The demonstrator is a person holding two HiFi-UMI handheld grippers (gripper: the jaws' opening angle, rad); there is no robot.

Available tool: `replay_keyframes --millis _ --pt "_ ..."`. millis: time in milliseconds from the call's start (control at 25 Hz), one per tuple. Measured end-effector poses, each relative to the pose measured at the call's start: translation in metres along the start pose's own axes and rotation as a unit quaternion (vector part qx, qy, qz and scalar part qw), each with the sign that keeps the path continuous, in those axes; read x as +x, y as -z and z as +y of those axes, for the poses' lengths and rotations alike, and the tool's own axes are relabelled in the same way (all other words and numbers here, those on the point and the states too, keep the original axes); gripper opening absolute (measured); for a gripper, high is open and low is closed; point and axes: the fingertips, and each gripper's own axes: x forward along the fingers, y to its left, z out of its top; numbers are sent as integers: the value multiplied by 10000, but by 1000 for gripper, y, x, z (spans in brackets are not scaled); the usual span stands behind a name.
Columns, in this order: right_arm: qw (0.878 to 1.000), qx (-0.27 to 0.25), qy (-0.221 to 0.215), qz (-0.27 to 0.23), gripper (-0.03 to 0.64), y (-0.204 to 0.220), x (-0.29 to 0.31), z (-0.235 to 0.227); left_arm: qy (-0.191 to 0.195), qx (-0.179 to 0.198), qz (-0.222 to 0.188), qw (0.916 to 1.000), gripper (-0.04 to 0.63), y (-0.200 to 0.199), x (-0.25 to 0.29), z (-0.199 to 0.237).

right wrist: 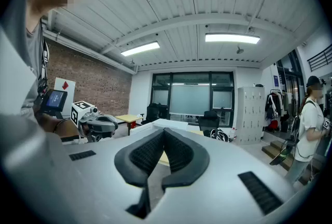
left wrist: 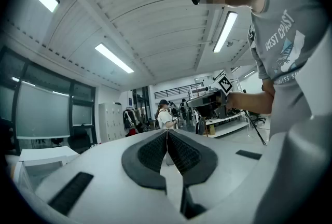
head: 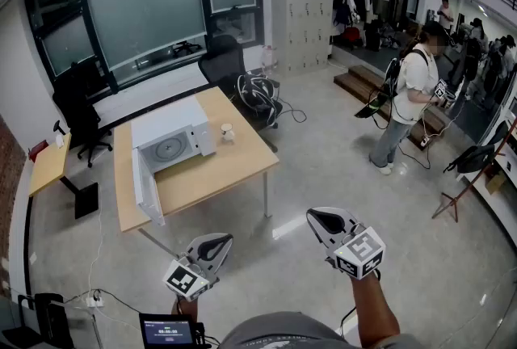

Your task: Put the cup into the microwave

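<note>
A small pale cup stands on the wooden table, just right of the white microwave. The microwave's door hangs open toward the table's near edge. Both grippers are far from the table, held low in front of me. My left gripper is shut with nothing in it; its jaws meet in the left gripper view. My right gripper is shut and empty too, its pads closed together in the right gripper view. The table shows behind the right jaws, the cup hidden there.
Black office chairs stand behind the table, with a tangle of cables at its right end. A smaller desk is at the left. A person stands on the floor to the right. Grey lockers line the back wall.
</note>
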Motion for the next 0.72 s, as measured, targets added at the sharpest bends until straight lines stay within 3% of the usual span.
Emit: replay_keyframes --millis 360,720 --pt "9999 53 117 66 17 10 -18 0 53 -32 -12 10000 21 3 1 -17" --pt "9999 72 74 -4 18 8 -26 9 23 -233 261 9994 21 8 -6 -27"
